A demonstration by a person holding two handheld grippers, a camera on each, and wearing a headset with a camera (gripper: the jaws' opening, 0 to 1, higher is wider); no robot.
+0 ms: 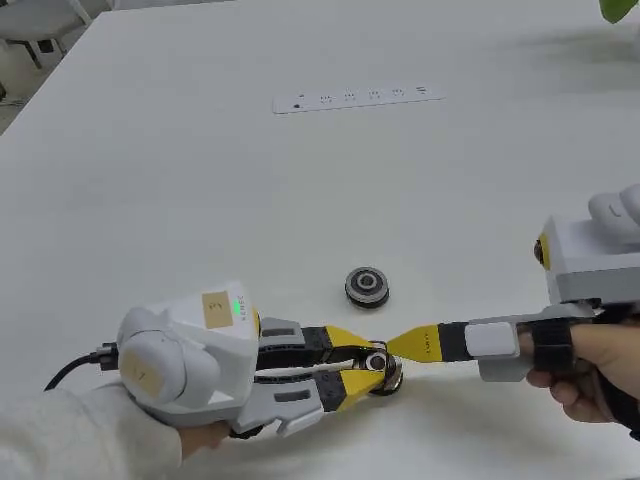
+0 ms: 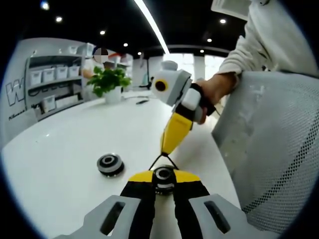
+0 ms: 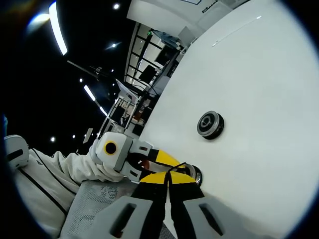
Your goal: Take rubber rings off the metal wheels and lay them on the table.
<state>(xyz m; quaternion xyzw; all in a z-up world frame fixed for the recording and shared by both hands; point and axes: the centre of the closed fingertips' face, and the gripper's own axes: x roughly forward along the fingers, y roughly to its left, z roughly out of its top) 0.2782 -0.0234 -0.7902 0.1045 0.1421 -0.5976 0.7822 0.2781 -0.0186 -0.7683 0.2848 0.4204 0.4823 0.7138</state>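
Observation:
My left gripper (image 1: 372, 366) is shut on a small metal wheel (image 1: 384, 372) near the table's front edge; in the left gripper view the wheel (image 2: 164, 174) sits between its yellow tips (image 2: 164, 179). My right gripper (image 1: 393, 348) comes in from the right, shut on the wheel's thin black rubber ring (image 2: 160, 161), which is stretched into a loop off the wheel. The right gripper view has the ring (image 3: 178, 166) at its closed tips (image 3: 168, 178). A second wheel (image 1: 367, 285) with its ring on lies flat just beyond.
A white power strip (image 1: 355, 98) lies flush in the white table (image 1: 200, 180) farther back. A mesh chair (image 2: 279, 149) stands close beside the table's front edge. A potted plant (image 2: 108, 82) stands at the far end.

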